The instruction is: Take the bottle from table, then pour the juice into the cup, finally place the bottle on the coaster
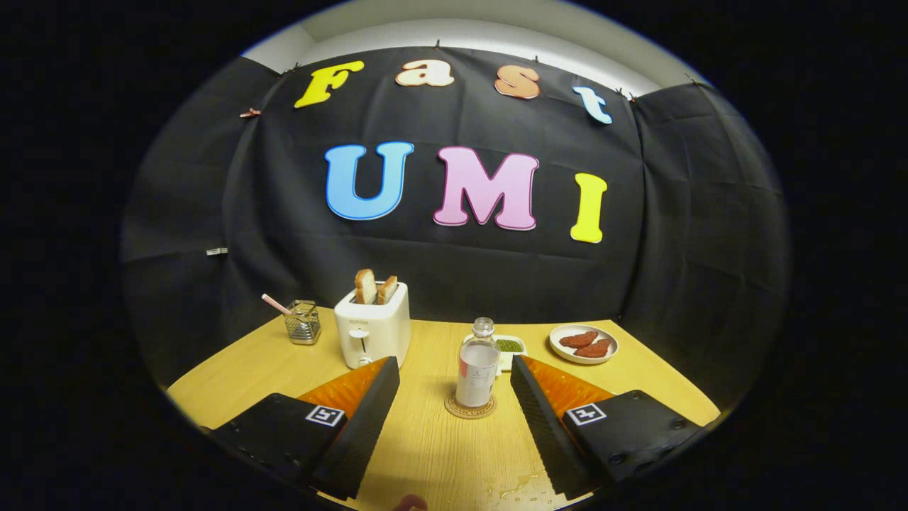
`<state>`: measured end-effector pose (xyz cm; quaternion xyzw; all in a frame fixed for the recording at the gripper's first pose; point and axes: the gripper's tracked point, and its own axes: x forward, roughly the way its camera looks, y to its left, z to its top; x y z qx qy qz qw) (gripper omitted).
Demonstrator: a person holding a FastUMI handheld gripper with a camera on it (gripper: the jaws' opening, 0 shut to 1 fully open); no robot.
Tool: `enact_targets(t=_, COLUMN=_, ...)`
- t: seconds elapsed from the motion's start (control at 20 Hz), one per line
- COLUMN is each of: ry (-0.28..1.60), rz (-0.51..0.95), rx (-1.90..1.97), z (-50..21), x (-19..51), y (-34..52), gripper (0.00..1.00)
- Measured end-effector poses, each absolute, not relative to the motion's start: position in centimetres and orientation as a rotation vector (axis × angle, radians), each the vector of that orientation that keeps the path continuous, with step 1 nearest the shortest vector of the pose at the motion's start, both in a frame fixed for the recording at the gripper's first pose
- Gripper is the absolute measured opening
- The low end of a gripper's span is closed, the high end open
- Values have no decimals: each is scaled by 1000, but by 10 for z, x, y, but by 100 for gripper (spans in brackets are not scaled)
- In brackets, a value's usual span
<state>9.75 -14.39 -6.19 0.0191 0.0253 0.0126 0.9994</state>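
The fingers [454,369] stand wide apart over the desk [425,440], touching nothing. Just ahead, between their tips, the bottle [477,365] stands upright on the coaster [469,407]. Beyond it lies a small dish [511,345] of something green. Farther left stand a toaster [372,330] with two slices and a wire holder [303,323]; farther right, a plate [583,344].

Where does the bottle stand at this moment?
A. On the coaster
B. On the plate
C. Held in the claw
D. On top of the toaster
A: the bottle stands upright on the coaster, untouched, just ahead of the open claw.
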Motion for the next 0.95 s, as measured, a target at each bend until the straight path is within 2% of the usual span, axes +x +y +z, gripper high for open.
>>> enact_targets(t=0.5, ry=19, rz=27, rx=-12, z=-6, x=31, y=-153, gripper=97)
enact_targets(t=0.95, ry=-11, rz=79, rx=28, z=14, x=36, y=-142, gripper=97)
